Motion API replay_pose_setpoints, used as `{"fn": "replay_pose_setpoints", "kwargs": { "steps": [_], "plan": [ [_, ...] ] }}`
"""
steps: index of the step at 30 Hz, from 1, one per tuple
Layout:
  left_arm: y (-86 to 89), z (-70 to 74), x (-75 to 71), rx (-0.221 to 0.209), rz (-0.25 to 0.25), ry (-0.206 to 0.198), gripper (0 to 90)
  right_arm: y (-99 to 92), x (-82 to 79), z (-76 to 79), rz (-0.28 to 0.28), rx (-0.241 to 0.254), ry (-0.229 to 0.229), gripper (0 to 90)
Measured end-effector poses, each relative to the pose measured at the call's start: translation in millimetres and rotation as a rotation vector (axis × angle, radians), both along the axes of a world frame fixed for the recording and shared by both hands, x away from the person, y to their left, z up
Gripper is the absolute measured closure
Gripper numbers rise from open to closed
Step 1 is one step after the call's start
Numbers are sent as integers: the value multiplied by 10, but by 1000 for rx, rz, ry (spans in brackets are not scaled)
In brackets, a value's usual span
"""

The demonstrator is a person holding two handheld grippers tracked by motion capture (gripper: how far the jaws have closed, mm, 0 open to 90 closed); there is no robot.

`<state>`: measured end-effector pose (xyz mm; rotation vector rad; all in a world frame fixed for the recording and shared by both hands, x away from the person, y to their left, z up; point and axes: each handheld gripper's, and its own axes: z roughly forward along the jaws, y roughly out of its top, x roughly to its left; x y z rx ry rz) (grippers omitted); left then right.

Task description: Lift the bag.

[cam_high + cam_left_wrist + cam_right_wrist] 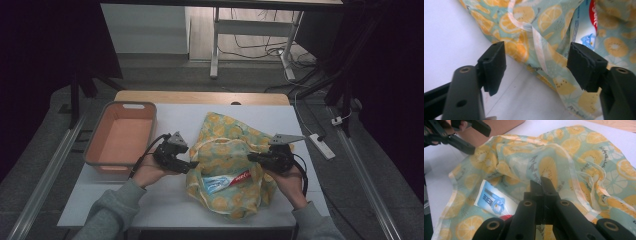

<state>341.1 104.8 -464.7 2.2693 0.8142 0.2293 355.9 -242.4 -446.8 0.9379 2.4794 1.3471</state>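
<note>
While bagged, toothpaste box point(226, 181) lengthwise left-right

Bag point(227, 145): pale green, orange-slice print, cream trim. Toothpaste box point(223, 181): white-blue, red end. Basket point(95, 150): salmon with grey rim.

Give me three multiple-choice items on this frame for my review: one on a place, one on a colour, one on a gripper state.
1. Where does the orange basin stand?
A. left of the lemon-print bag
B. right of it
C. on top of it

2. What colour is the tube's cap end?
A. green
B. red
C. black

3. How does the right gripper stand?
A. wide open
B. shut on the bag's cloth
C. shut on the basin's rim

Key: 1 A, the high view shows it at the table's left side. 2 B, red shows at one end of the white and blue tube. 3 B, the right gripper view shows its jaws together, pinching the fabric.
</note>
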Motion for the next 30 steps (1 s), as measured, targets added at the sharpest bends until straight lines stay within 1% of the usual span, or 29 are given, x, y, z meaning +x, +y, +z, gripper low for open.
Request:
{"fn": "replay_pose_setpoints", "kwargs": {
  "steps": [6, 8, 10, 12, 13, 14, 16, 17, 18, 19, 21, 24, 25, 26, 27, 28, 29, 30],
  "plan": [
    [-96, -51, 22, 16, 9, 4, 265, -9, -14, -7, 2, -2, 2, 890],
    [-139, -68, 30, 26, 11, -3, 267, 2, -18, -10, 4, -3, 2, 890],
    [-173, -90, 48, 43, 18, -6, 296, 5, -22, -8, 7, -4, 2, 890],
    [-191, -123, 74, 63, 31, -2, 377, 6, -26, -7, 7, -6, 0, 890],
    [-190, -142, 87, 71, 28, 6, 426, 4, -27, -8, 9, -6, 0, 890],
    [-187, -157, 93, 72, 26, 13, 489, 4, -30, -11, 8, -5, 0, 890],
    [-169, -197, 112, 84, 28, 32, 656, -5, -35, -16, 9, -6, 0, 890],
    [-164, -210, 117, 85, 24, 41, 725, -10, -37, -18, 8, -5, 1, 889],
    [-160, -229, 126, 89, 16, 55, 782, -14, -39, -19, 7, -6, 2, 889],
    [-157, -241, 132, 92, 11, 61, 826, -22, -40, -22, 6, -7, 3, 888],
    [-154, -246, 127, 84, 6, 61, 865, -30, -42, -30, 5, -5, 5, 885],
    [-135, -204, 94, 68, -2, 42, 880, -44, -50, -36, 8, -6, 8, 868],
    [-119, -182, 79, 57, -5, 37, 882, -49, -54, -35, 6, -5, 8, 840],
    [-100, -159, 63, 49, -6, 31, 883, -55, -63, -29, -4, -7, 13, 771],
    [-83, -142, 52, 42, -7, 28, 884, -57, -80, -15, -19, -8, 16, 671],
    [-54, -119, 38, 24, -8, 24, 884, -57, -100, 2, -31, -13, 17, 577],
    [-35, -105, 33, 15, -9, 23, 884, -51, -161, 39, -55, -25, 12, 506],
    [-11, -88, 25, -1, -10, 22, 884, -51, -211, 66, -67, -37, 0, 456]
  ]
}}
